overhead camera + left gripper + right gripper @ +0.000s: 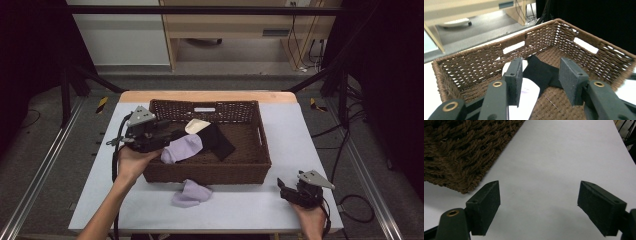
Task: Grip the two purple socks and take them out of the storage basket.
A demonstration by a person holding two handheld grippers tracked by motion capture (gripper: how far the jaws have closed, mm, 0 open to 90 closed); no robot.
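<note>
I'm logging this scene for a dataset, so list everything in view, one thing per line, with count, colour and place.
Table: one, pale grey top with a wooden far edge, centre of the high view.
Basket: one, dark brown wicker, on the table.
Lilac sock in the basket: one, at its left near side, by the left tongs.
Black sock: one, middle of the basket.
Cream sock: one, in the basket, just beyond the black sock.
Lilac sock on the table: one, in front of the basket.
Left tongs: black, open, over the basket's left side.
Right tongs: black, open, over bare table right of the basket.
</note>
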